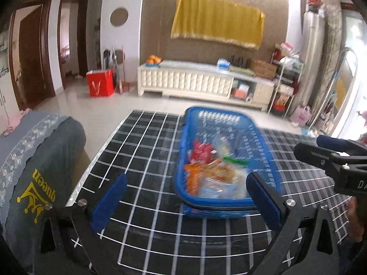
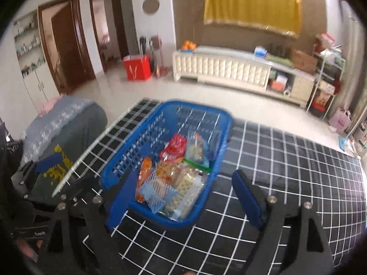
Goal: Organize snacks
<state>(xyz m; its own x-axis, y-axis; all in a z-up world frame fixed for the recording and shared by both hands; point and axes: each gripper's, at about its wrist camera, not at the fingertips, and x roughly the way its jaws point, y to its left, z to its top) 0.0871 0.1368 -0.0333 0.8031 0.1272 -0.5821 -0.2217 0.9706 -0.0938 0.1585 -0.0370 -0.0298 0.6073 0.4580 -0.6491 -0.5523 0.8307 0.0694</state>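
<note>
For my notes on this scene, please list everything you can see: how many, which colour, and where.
basket: one, blue, on the table
snack packets: several, red, orange, clear, inside basket
table: one, black with white grid, foreground
cushion: one, grey, left of table
cabinet: one, cream, far wall
cloth: one, yellow, on wall
bag: one, red, on floor
left tongs: blue pads, open
right tongs: blue pads, open, empty

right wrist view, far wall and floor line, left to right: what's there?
Brown doors → red bag → oranges → white cabinet → blue tissue box → metal shelf rack → pink bag.
</note>
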